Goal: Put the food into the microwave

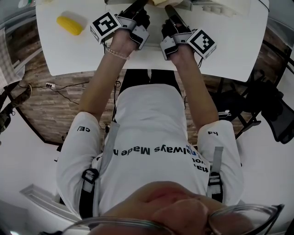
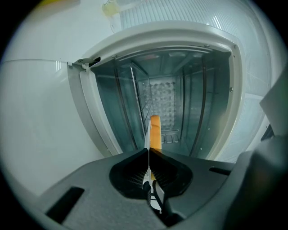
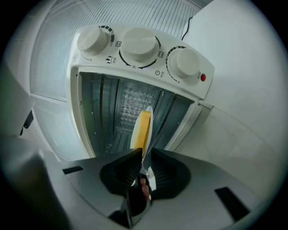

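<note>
The white microwave (image 3: 139,45), with three knobs, stands open in front of both grippers; its bare metal cavity (image 2: 171,94) fills the left gripper view. My left gripper (image 2: 148,152) is shut on the thin edge of a white plate (image 2: 148,134) that carries an orange-yellow piece of food (image 2: 155,132). My right gripper (image 3: 144,155) is shut on the plate (image 3: 149,130) from the other side, with the yellow food (image 3: 141,128) just before the opening. In the head view the left gripper (image 1: 133,11) and right gripper (image 1: 172,13) reach to the frame's top edge. The plate is nearly hidden there.
A yellow corn cob (image 1: 70,25) lies on the white table (image 1: 239,46) to the left of the grippers. The microwave's door (image 3: 198,117) hangs open. A dark chair (image 1: 275,110) stands at the right, and cables (image 1: 59,87) run over the wooden floor at the left.
</note>
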Available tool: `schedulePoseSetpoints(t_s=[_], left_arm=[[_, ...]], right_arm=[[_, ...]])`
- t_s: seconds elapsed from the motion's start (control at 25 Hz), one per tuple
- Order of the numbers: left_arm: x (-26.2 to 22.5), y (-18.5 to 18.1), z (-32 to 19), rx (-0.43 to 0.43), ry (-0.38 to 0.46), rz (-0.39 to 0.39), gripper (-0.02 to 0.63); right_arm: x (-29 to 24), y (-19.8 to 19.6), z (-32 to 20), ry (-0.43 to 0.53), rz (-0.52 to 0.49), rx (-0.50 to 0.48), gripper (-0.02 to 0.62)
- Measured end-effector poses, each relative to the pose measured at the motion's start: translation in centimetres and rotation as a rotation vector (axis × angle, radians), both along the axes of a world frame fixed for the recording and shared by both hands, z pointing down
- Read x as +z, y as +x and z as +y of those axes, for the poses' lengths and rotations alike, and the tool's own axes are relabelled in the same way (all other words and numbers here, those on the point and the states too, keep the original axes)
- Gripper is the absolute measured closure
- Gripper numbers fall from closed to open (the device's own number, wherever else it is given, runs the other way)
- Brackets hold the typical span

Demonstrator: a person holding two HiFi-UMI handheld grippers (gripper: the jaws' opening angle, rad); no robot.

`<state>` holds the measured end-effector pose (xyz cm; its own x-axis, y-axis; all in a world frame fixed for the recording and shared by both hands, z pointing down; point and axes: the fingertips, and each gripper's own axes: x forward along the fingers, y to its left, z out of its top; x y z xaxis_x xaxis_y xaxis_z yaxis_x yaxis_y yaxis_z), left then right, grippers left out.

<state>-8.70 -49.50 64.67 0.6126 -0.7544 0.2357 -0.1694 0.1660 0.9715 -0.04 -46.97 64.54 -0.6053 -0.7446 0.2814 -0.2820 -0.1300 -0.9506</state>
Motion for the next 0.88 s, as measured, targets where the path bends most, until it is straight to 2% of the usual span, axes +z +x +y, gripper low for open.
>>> schedulePoseSetpoints(t_s=[0.2,0.44,0.88], left_arm=[[0.6,-0.7,-1.4,0.011,0.000,-0.008,0.591],[-0.1,-0.2,-1.5,0.038,0.029,-0.001,0.591],[-0.5,0.0,-1.8,0.054,0.052,-0.008,0.589]], right_arm=[[0.4,-1.1,-1.1,-0.012,-0.061,0.019,0.564],[0.8,-0.5,-0.7,-0.049,-0.118,0.083,0.571],[0.0,-1.0,-2.7,-0.031,-0.152,0.129,0.574]])
